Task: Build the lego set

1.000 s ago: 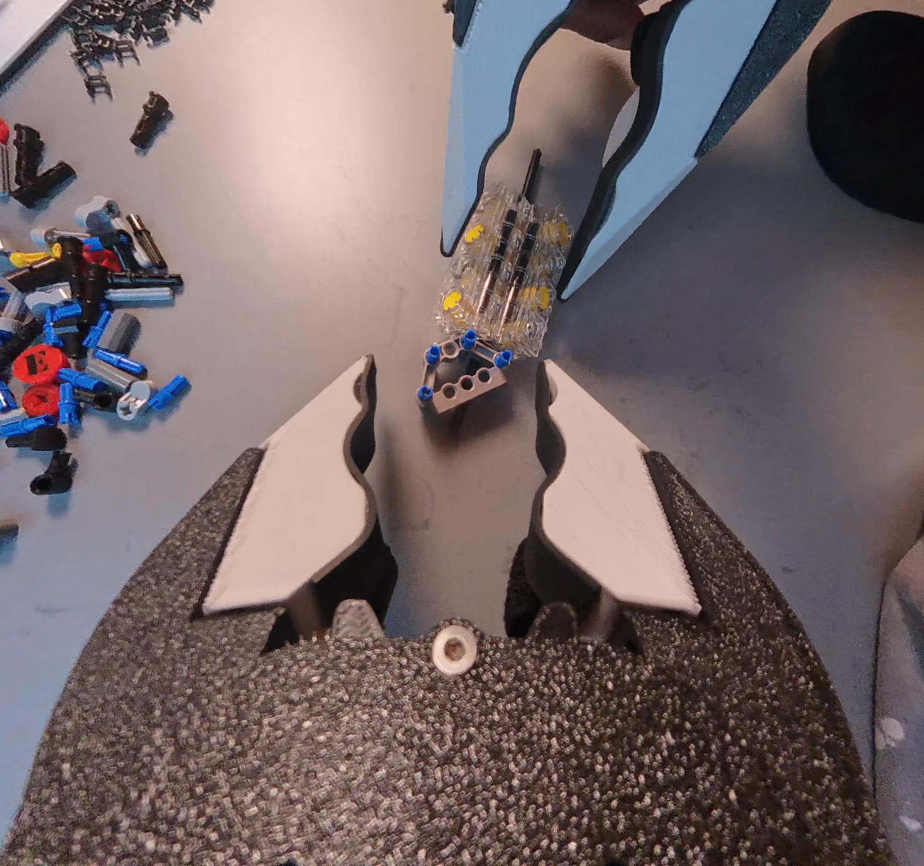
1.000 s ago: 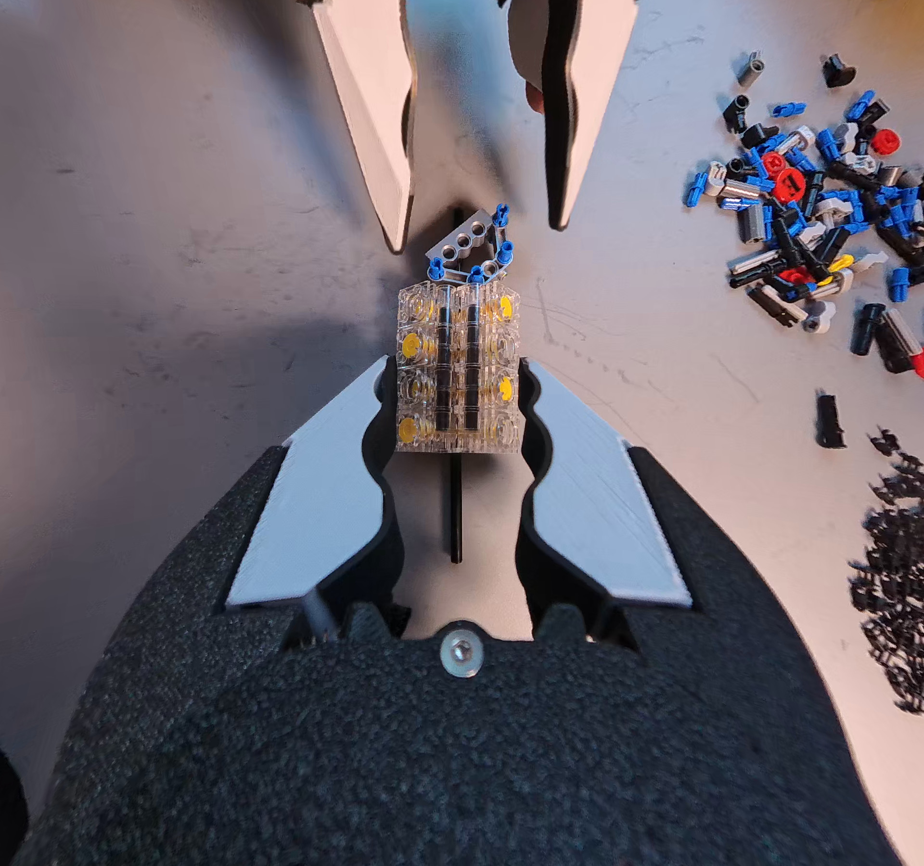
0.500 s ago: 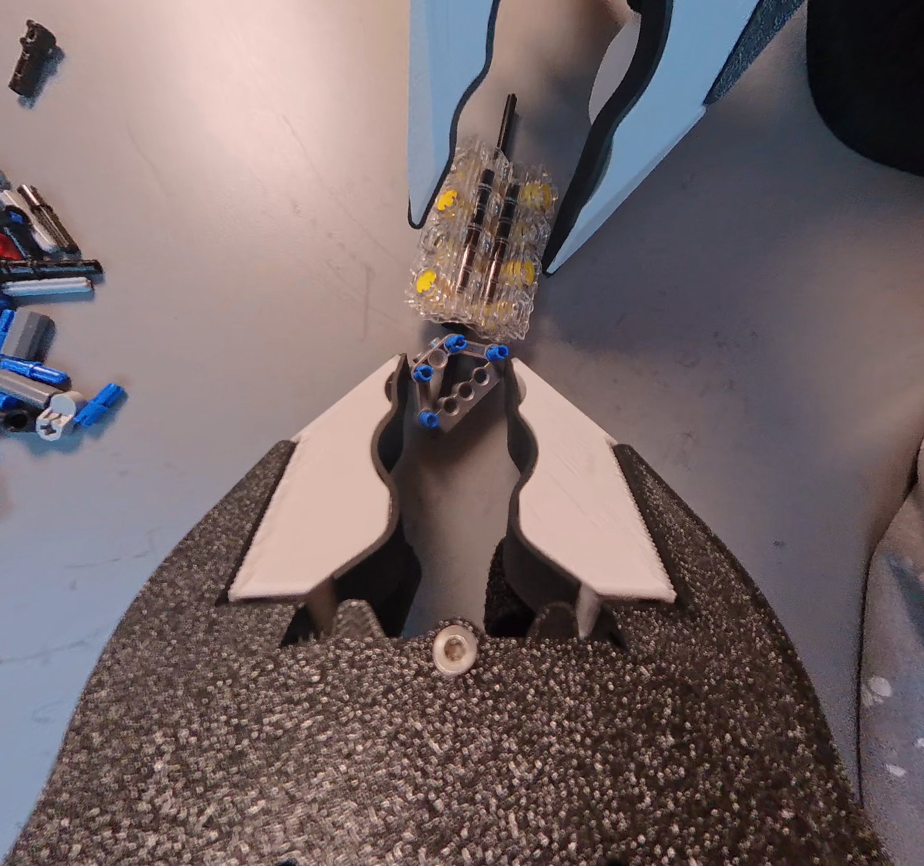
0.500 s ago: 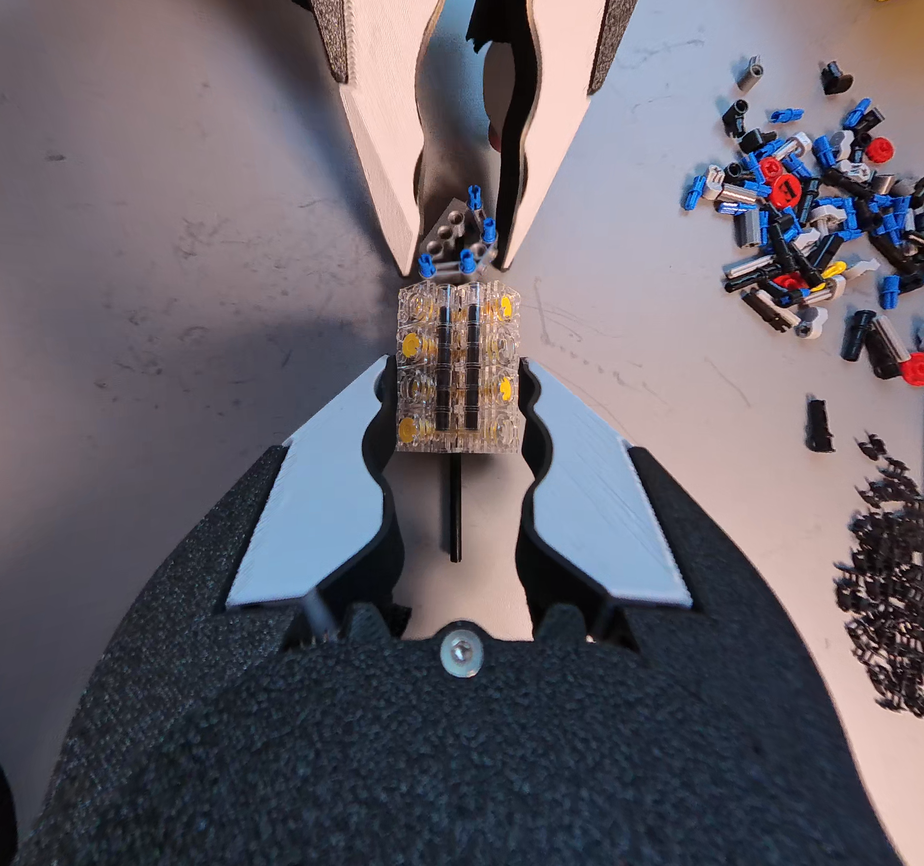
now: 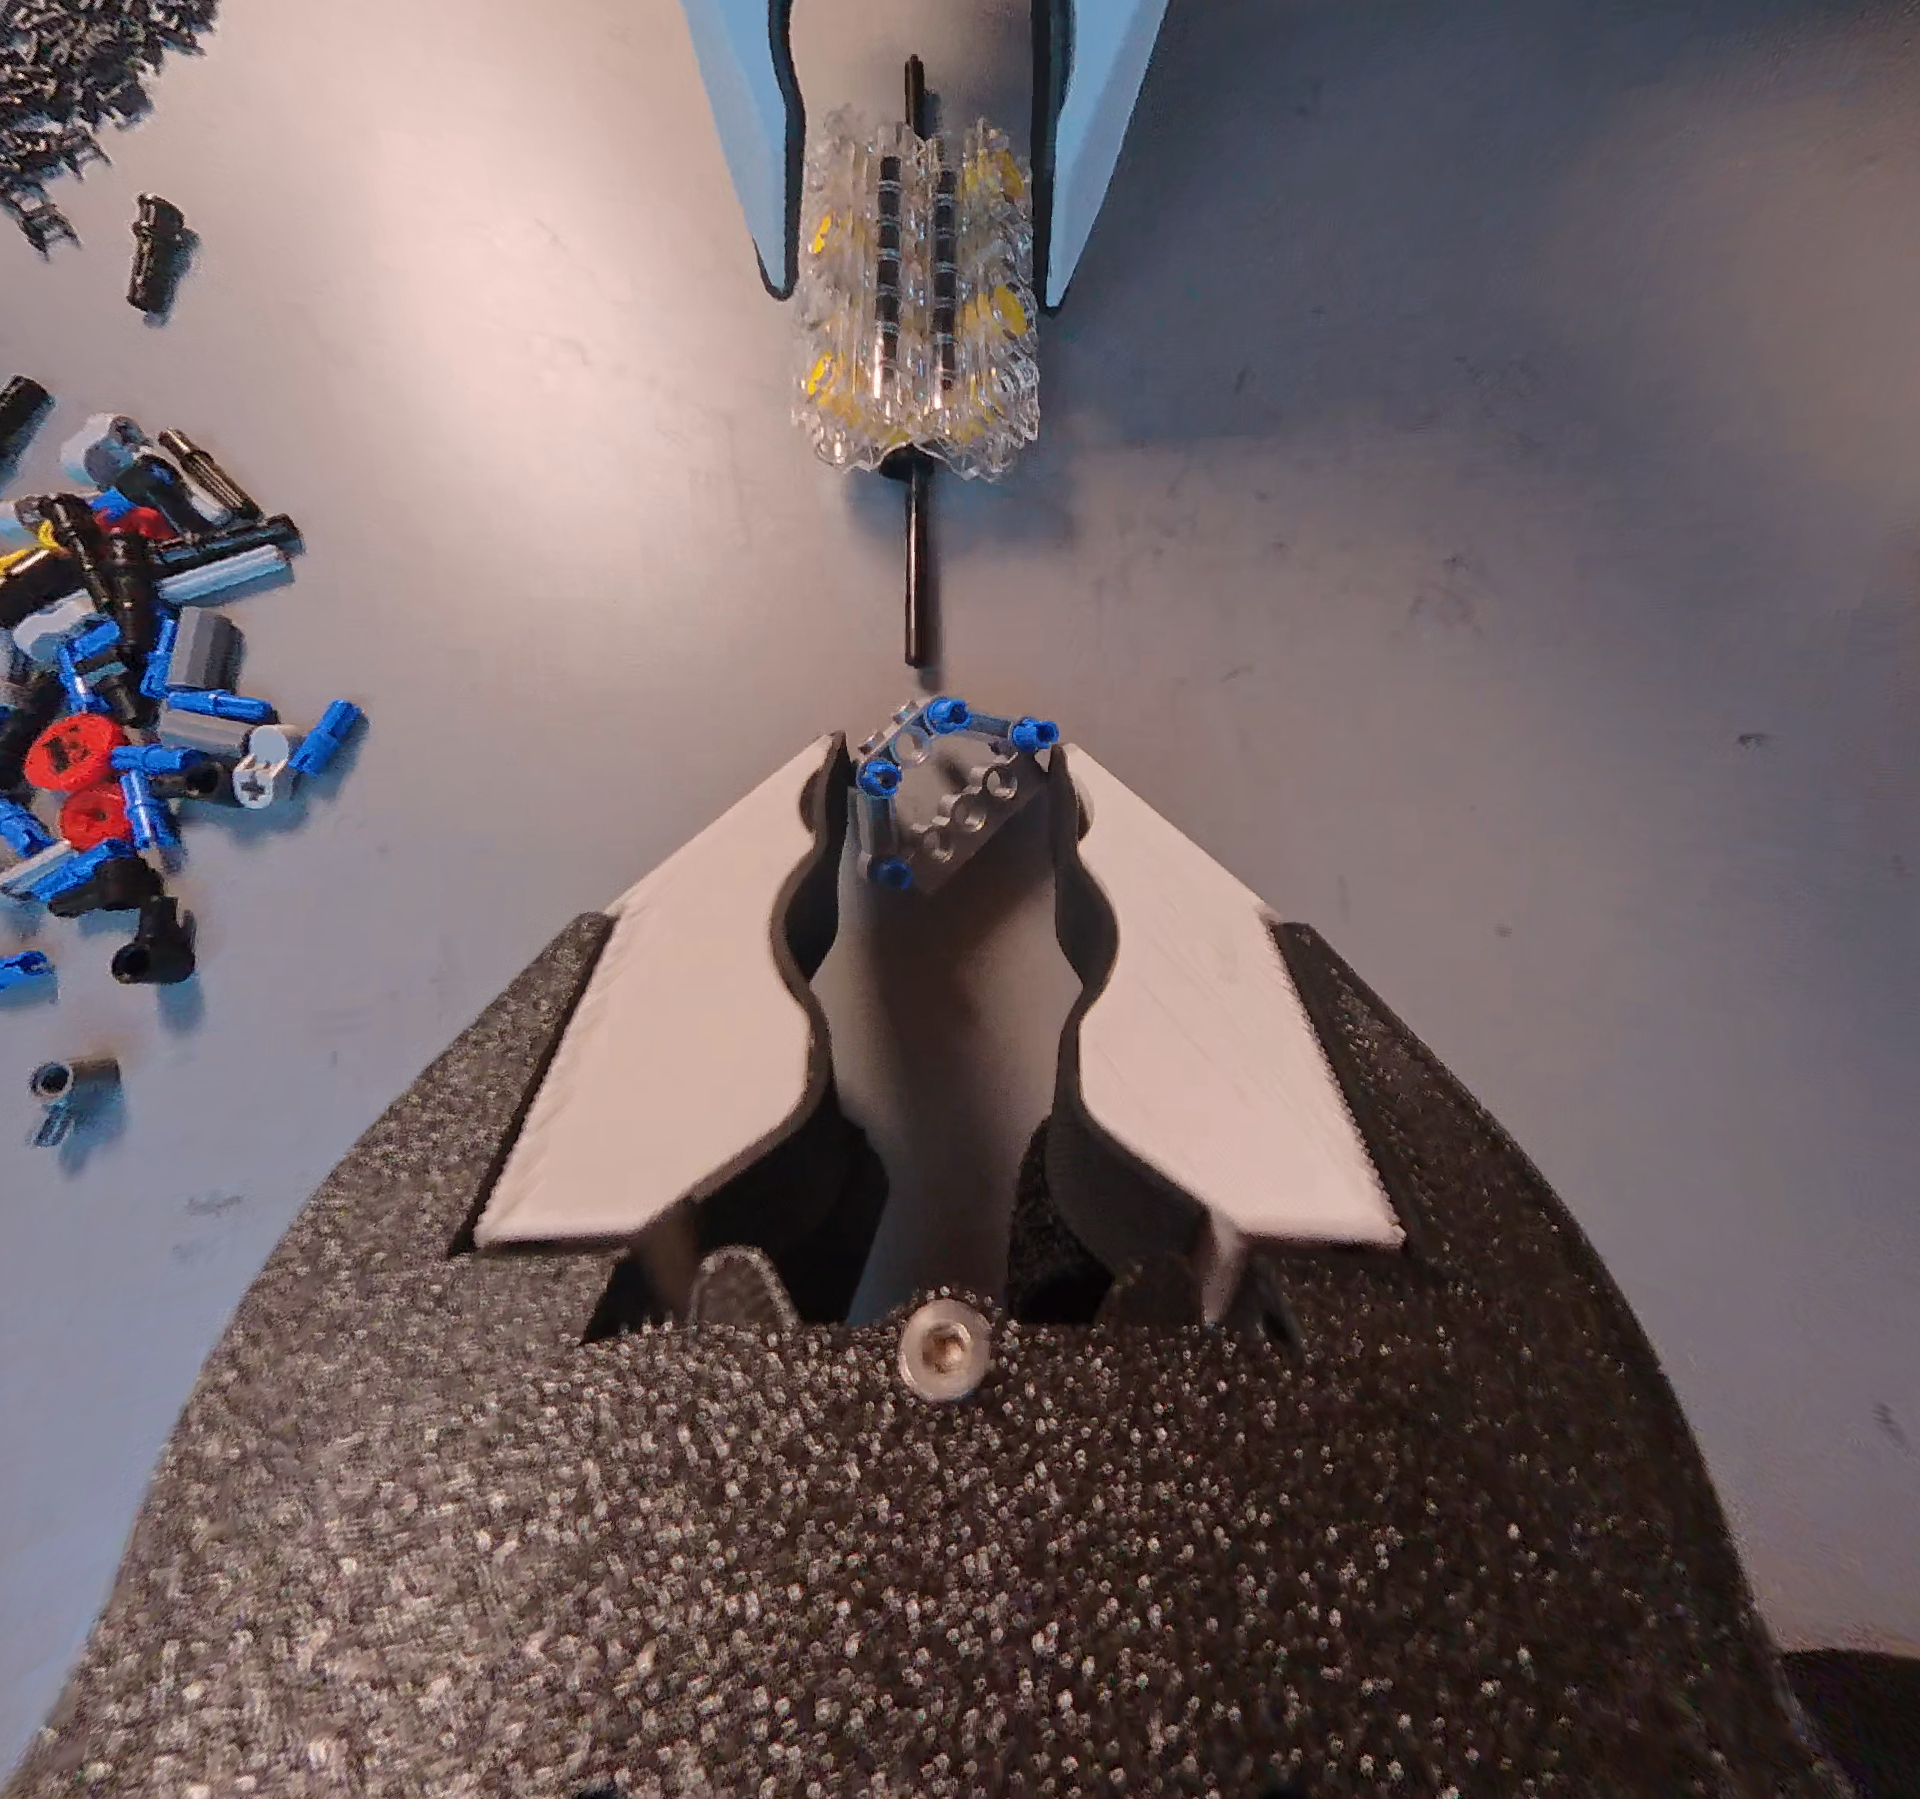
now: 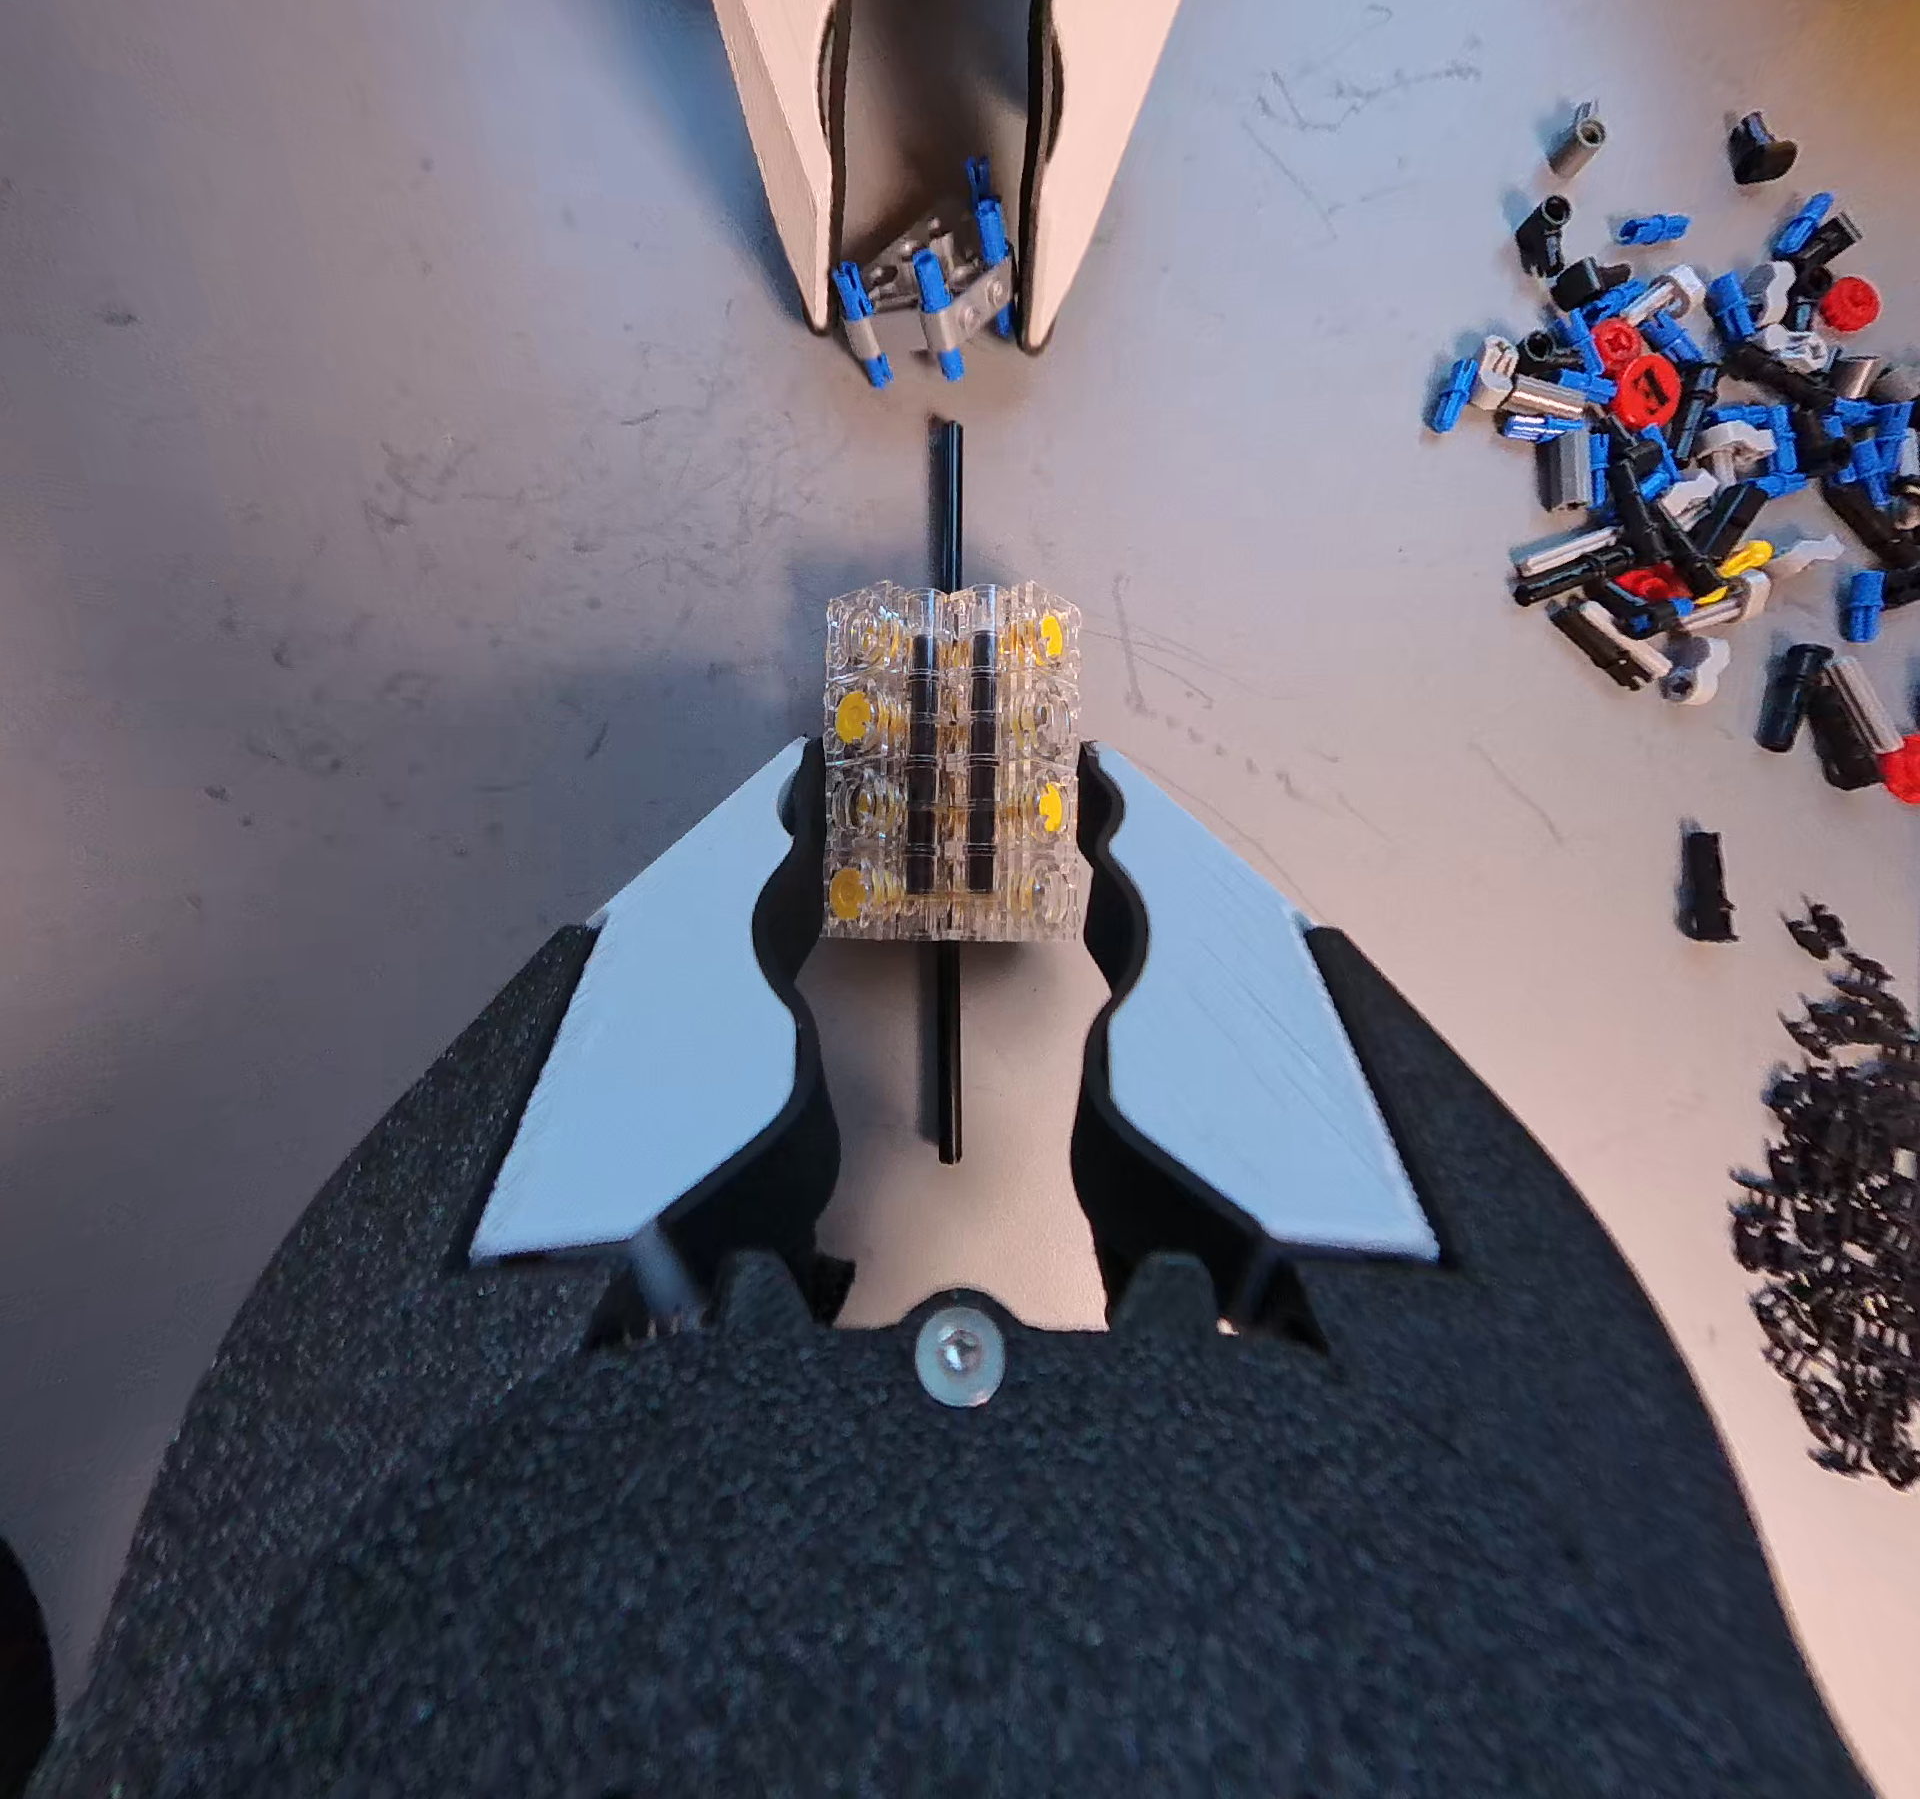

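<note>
Gripping a grey beam frame with blue pins (image 5: 951,799) between its fingertips, the left gripper (image 5: 948,762) is clenched on that piece above the grey table (image 5: 1455,606). Just ahead of its tips ends a black axle (image 5: 916,570) that runs through a clear brick block with yellow studs (image 5: 916,295), itself pinched by the right gripper (image 5: 914,295) facing it. Loose blue, black, grey and red parts (image 5: 125,700) lie well off to the left.

In the right wrist view, the right gripper (image 6: 951,762) is clamped on the clear block (image 6: 951,762), the axle (image 6: 948,502) sticking out front and back. Straight ahead, the left gripper (image 6: 923,326) holds the grey frame (image 6: 925,295), apart from the axle tip. The parts pile (image 6: 1683,482) sits to the right, tiny black pieces (image 6: 1839,1230) nearer.
</note>
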The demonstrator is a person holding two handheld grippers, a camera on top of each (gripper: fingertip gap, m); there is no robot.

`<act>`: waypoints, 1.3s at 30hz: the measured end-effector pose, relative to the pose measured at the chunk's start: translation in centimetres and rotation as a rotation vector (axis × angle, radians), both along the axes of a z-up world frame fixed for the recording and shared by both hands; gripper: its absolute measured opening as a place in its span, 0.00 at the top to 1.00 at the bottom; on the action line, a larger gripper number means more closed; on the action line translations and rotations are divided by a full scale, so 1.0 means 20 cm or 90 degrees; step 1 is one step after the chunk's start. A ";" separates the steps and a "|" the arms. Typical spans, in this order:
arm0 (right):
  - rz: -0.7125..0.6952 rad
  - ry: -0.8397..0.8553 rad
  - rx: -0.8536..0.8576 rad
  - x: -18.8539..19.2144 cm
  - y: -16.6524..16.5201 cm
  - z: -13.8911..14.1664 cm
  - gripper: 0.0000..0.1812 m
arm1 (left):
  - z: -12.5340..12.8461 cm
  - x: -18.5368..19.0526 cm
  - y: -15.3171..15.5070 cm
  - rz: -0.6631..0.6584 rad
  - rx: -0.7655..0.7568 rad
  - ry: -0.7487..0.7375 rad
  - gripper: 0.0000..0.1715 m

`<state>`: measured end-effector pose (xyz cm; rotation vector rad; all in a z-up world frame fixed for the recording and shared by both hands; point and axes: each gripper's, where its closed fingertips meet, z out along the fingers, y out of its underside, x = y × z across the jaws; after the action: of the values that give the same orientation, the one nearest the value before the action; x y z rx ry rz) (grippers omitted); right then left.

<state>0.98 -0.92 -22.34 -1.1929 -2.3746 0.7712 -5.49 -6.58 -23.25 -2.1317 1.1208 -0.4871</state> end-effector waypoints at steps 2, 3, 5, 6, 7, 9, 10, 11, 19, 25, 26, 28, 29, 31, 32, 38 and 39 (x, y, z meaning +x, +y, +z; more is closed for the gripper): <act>-0.001 -0.001 0.002 0.00 0.00 0.00 0.74 | 0.00 -0.02 -0.03 -0.011 0.009 -0.004 0.78; -0.001 -0.001 0.003 0.00 0.00 0.00 0.74 | -0.01 -0.03 -0.05 -0.014 0.006 0.001 0.78; -0.002 -0.002 0.005 0.00 0.00 0.00 0.75 | -0.02 -0.04 -0.06 -0.013 0.006 -0.005 0.78; -0.002 -0.002 0.006 0.00 0.00 0.00 0.75 | -0.02 -0.05 -0.07 -0.013 0.005 -0.006 0.78; -0.003 -0.002 0.007 0.00 0.00 0.00 0.75 | -0.02 -0.05 -0.07 -0.011 0.004 -0.004 0.78; -0.004 -0.003 0.008 0.00 0.00 0.00 0.75 | -0.02 -0.06 -0.07 -0.005 -0.006 0.000 0.78; -0.004 -0.003 0.009 0.00 0.00 0.00 0.75 | -0.02 -0.07 -0.07 -0.001 -0.010 0.003 0.77; -0.005 -0.003 0.010 0.00 0.00 0.00 0.75 | -0.02 -0.08 -0.07 0.003 -0.016 0.005 0.77; -0.005 -0.004 0.010 0.00 0.00 0.00 0.74 | 0.01 -0.14 -0.11 0.059 -0.077 -0.005 0.71; -0.002 -0.007 0.013 0.00 0.00 0.00 0.74 | 0.04 -0.12 -0.08 0.140 -0.099 -0.011 0.71; -0.001 -0.009 0.014 0.00 0.00 0.00 0.74 | 0.05 -0.12 -0.08 0.150 -0.098 -0.011 0.71; -0.002 -0.009 0.017 0.00 0.00 0.00 0.74 | 0.08 -0.09 -0.06 0.172 -0.093 -0.023 0.72; -0.003 -0.008 0.018 0.00 0.00 0.00 0.74 | 0.09 -0.09 -0.05 0.183 -0.092 -0.024 0.72; -0.006 -0.003 0.018 0.00 0.01 0.01 0.74 | 0.08 -0.10 -0.05 0.198 -0.088 -0.005 0.74; -0.007 0.000 0.015 -0.01 0.01 0.01 0.74 | 0.08 -0.11 -0.05 0.200 -0.088 0.002 0.75; -0.006 0.011 0.011 -0.01 -0.01 0.06 0.73 | 0.07 -0.16 -0.06 0.224 -0.115 -0.057 0.83; -0.006 0.016 0.006 -0.01 -0.02 0.07 0.73 | 0.06 -0.17 -0.05 0.228 -0.122 -0.064 0.84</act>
<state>0.69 -1.25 -20.98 -1.1832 -2.3489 0.7661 -8.79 -7.63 -22.05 -2.3792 0.6373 -0.5413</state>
